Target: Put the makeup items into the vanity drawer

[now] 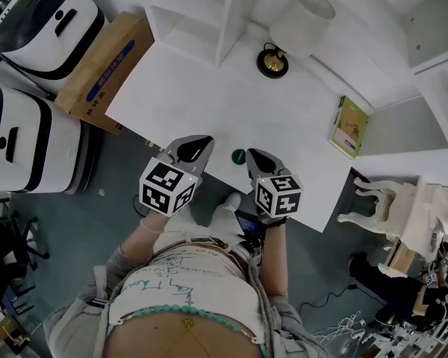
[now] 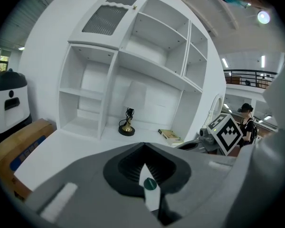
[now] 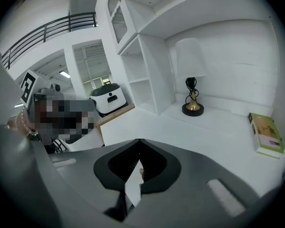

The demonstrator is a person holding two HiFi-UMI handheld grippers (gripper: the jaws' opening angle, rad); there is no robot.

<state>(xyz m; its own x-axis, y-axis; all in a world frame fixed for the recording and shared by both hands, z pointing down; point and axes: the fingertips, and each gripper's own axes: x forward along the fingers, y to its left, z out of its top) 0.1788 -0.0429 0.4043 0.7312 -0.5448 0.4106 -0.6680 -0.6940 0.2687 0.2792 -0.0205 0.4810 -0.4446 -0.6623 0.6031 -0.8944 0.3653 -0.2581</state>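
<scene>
Head view: both grippers are hovering over the front edge of the white tabletop point(image 1: 209, 95), side by side, jaws pointing toward the shelves point(image 1: 194, 13).

Left gripper point(image 1: 201, 142): in its own view the jaws are pressing together, tips meeting, with nothing gripped between them. A narrow slot below the tips is showing a strip of tabletop.

Right gripper point(image 1: 252, 154): in its own view the jaws are likewise clenched tip to tip, gripping nothing. A white sliver of tabletop is showing through the slot beneath.

Task thing: a small round green item point(image 1: 238, 156) is lying on the tabletop near the front edge, between the two grippers' tips. It is just beside the right gripper and a little apart from the left one. In the left gripper view it is appearing through the slot under the closed tips point(image 2: 149, 184), resting on the tabletop rather than in the jaws.

Rest of the tabletop:
- A lamp point(image 1: 272, 63) with a gold-and-black base is standing at the back, near the shelves.
- A green book point(image 1: 349, 127) is lying flat toward the right end, well apart from the green item.

A cardboard box point(image 1: 104, 69) is leaning at the left end of the tabletop.
</scene>
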